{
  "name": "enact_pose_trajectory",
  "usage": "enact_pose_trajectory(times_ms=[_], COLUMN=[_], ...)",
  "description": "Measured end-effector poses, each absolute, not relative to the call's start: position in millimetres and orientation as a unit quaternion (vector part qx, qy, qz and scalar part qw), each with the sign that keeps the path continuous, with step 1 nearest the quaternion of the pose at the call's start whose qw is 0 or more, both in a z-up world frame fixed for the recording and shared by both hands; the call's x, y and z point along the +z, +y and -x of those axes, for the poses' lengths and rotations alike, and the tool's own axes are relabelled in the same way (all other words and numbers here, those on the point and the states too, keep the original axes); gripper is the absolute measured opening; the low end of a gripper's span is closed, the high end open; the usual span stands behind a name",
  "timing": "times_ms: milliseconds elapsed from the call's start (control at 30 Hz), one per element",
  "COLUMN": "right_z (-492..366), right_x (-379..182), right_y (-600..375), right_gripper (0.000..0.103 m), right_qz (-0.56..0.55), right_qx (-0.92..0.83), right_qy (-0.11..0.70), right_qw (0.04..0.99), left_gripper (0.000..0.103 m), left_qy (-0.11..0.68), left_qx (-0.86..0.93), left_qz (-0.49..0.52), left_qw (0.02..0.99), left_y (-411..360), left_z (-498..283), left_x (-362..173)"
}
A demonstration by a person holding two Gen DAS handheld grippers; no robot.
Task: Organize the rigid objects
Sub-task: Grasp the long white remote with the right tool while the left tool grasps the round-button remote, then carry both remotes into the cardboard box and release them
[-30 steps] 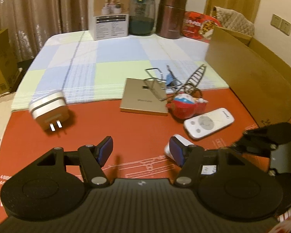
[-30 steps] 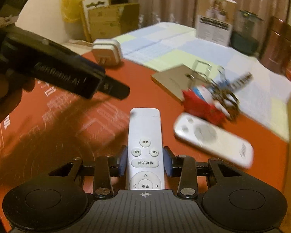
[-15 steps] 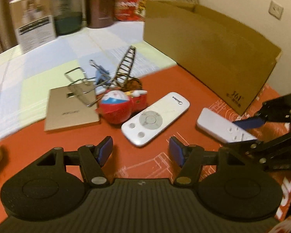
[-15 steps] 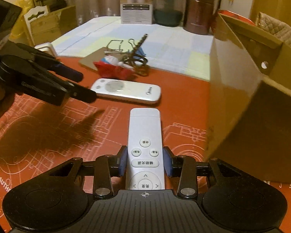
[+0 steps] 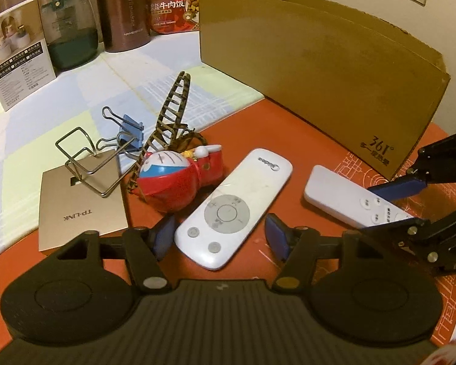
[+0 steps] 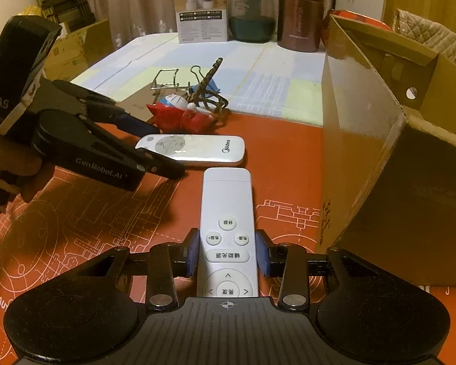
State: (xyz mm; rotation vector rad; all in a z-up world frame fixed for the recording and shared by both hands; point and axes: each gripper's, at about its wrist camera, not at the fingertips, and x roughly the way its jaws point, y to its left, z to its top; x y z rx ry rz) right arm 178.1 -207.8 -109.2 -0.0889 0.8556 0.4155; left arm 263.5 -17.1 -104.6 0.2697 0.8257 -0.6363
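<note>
White plastic, slim and rectangular, the narrow remote (image 6: 226, 231) sits clenched between the blue pads of the right tongs (image 6: 227, 257), its far end reaching toward 12 o'clock above the red mat (image 6: 76, 219) that covers the near part of the surface. Just beyond its tip lies the rounded remote (image 5: 234, 206), crosswise in the right wrist view. Left tongs (image 5: 220, 235) straddle the near end of this rounded remote; their jaws have just been closing, yet the pads still stand clear of its sides, so nothing is grasped. At 10 o'clock from the rounded remote lies a red and blue toy figure (image 5: 173, 182), with a striped hair claw (image 5: 170, 115), a blue binder clip (image 5: 132, 133), a wire stand (image 5: 85, 161) and a gold flat box (image 5: 79, 210) clustered beside it. A cardboard box (image 6: 380, 152) stands at 2 o'clock from the narrow remote.
</note>
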Motion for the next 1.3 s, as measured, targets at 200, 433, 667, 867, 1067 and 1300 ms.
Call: enact_pose_trajectory(times_ms=[200, 433, 667, 867, 1067, 1300], right_z=[-177, -175, -175, -180, -181, -177], right_x=[-105, -100, -100, -101, -98, -82], right_y=[-205, -200, -197, -200, -201, -199], right_gripper=[0.035, 0.035, 0.035, 0.035, 0.035, 0.035], right_qz=[0.033, 0.018, 0.012, 0.003, -0.002, -0.004], right_qx=[0.195, 0.200, 0.196, 0.187, 0.187, 0.189], right_qy=[0.418, 0.422, 0.421, 0.419, 0.414, 0.384], right_qw=[0.887, 0.884, 0.886, 0.888, 0.891, 0.904], left_gripper=[0.036, 0.035, 0.048, 0.046, 0.036, 0.035], left_qy=[0.413, 0.430, 0.394, 0.378, 0.382, 0.373], left_qx=[-0.270, -0.198, -0.168, -0.181, -0.167, -0.136], left_qz=[-0.117, -0.103, -0.077, -0.086, -0.084, -0.063], left_qw=[0.862, 0.875, 0.900, 0.904, 0.905, 0.915], left_y=[-12, -1, 1, -15, -16, -9], left_z=[-234, -165, -169, -179, -181, -175], left_x=[-100, -93, -96, -103, -102, -87])
